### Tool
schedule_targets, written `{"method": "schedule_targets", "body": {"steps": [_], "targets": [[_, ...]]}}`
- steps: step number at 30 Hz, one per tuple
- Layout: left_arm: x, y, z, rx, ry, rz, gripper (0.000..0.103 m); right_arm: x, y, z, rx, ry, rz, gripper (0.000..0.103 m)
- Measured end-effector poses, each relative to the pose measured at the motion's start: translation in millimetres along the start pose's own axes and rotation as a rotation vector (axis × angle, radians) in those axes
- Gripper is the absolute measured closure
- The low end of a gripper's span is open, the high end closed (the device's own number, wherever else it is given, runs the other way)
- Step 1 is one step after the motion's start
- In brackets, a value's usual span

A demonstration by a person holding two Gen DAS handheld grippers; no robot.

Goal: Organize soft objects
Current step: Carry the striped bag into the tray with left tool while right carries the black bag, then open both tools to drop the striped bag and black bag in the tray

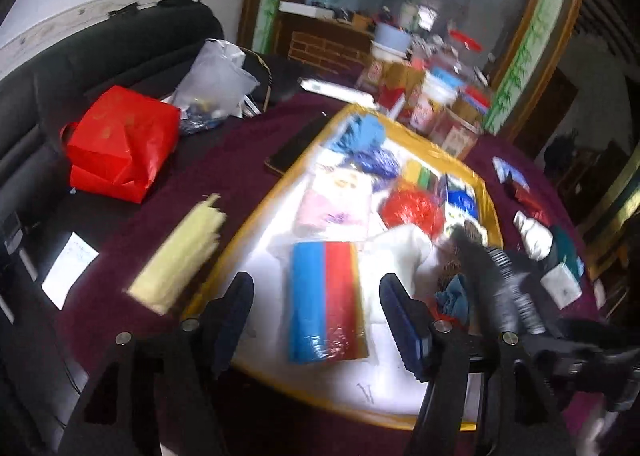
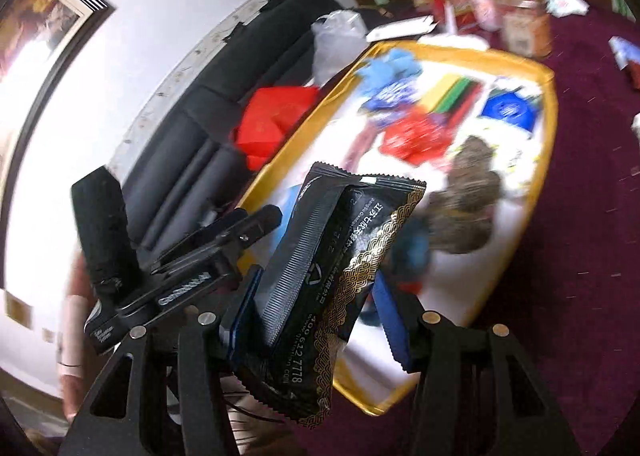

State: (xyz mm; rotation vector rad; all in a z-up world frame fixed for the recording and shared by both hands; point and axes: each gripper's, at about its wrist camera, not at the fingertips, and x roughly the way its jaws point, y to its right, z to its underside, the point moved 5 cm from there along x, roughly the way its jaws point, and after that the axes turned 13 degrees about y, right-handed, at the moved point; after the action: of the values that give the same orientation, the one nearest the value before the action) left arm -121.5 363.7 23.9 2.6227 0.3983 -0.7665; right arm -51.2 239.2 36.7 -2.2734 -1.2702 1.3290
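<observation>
A dark red tablecloth (image 1: 248, 144) covers the table, and on it lies a white tray with a yellow rim (image 1: 256, 212) crowded with soft packets. A blue and red pack (image 1: 326, 300) rests at the tray's near end. Above it the left gripper (image 1: 316, 320) stands wide with nothing between its jaws. The right gripper (image 2: 316, 308) clamps a black and gold packet (image 2: 332, 268) over the tray's near left edge.

glossy black foil packet (image 2: 320, 288); matt maroon tablecloth (image 2: 580, 216)
</observation>
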Motion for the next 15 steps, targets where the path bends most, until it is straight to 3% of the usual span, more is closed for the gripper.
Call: {"method": "schedule_targets", "body": {"steps": [5,11,15], "targets": [[-15,-20,-9,-0.071,0.051,0.002,0.033,32,-7,17,0.003,-0.081,-0.021,0.048],[-12,-24,-5,-0.086,0.037,0.018,0.033,47,6,18,-0.010,-0.091,0.050,0.048],[-12,-23,-4,-0.089,0.038,0.024,0.032,47,7,17,-0.110,-0.078,0.156,0.048]]}}
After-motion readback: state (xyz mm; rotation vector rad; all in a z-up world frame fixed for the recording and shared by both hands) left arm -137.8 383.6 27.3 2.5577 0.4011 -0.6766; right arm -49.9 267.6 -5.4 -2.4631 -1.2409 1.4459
